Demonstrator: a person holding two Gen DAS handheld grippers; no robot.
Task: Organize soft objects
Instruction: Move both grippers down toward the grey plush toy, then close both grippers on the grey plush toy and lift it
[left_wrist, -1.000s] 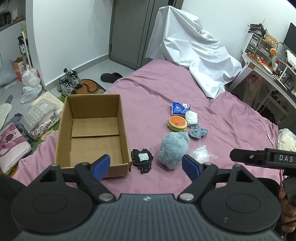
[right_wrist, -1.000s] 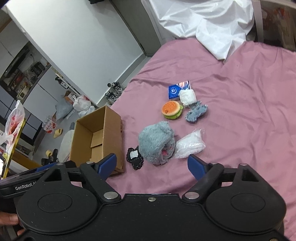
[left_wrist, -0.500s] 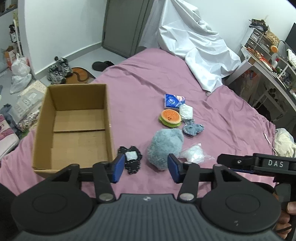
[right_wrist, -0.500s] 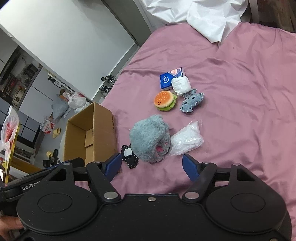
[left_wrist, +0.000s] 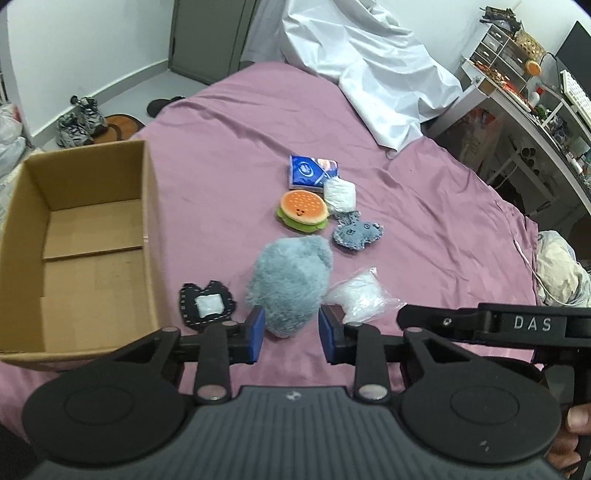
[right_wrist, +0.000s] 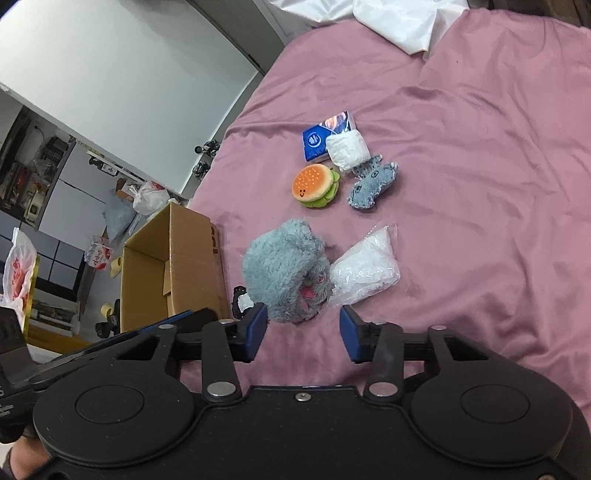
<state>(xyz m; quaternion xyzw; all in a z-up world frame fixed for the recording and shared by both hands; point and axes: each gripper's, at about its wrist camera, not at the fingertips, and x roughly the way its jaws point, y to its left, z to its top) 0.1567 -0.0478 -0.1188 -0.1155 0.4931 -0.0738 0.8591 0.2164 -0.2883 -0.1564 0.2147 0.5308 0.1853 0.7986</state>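
**Both grippers narrowing over the grey plush**

Left gripper (left_wrist: 291, 334), low centre of its view: jaws closing, narrow, the near end of the fluffy grey plush (left_wrist: 290, 286) between the blue pads; contact cannot be told. Right gripper (right_wrist: 303, 334), low centre: jaws closing, pads short of the plush, nothing between them. Plush lies mid-frame on the pink bedsheet (left_wrist: 424, 221). Cardboard box (left_wrist: 33, 177) at left edge, open-topped. Burger toy (left_wrist: 302, 209) sits above the plush.

plush toy (left_wrist: 290, 284): shaggy grey fur | box (left_wrist: 74, 236): matt cardboard | bedsheet (left_wrist: 229, 129): smooth cloth (slightly creased)
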